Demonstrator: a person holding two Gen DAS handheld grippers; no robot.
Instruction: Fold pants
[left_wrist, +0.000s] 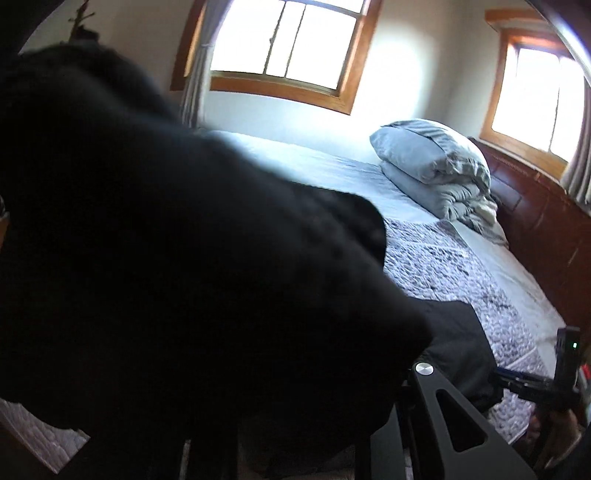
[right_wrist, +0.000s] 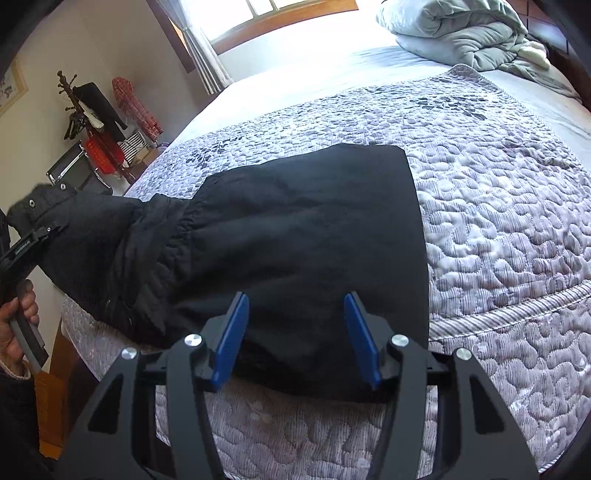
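The black fabric pants (right_wrist: 295, 240) lie mid-frame on the grey quilted bedspread (right_wrist: 498, 221). Their left end is pinched by the left gripper (right_wrist: 40, 221); the right gripper (right_wrist: 295, 332) hovers spread. The lifted end should be carried across evenly.

One pair of black pants (right_wrist: 303, 236), two grippers — left (right_wrist: 40, 221), right (right_wrist: 295, 332) — two windows (left_wrist: 288, 48), perhaps two pillows (left_wrist: 428, 155).

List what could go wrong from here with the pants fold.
1. The left gripper pinches only the waistband end of the black pants; it could slip out mid-lift.
2. The right gripper hovers open over the near edge, pinning nothing, so the folded part may drag across the quilt.
3. The lifted cloth blocks most of the left wrist view.
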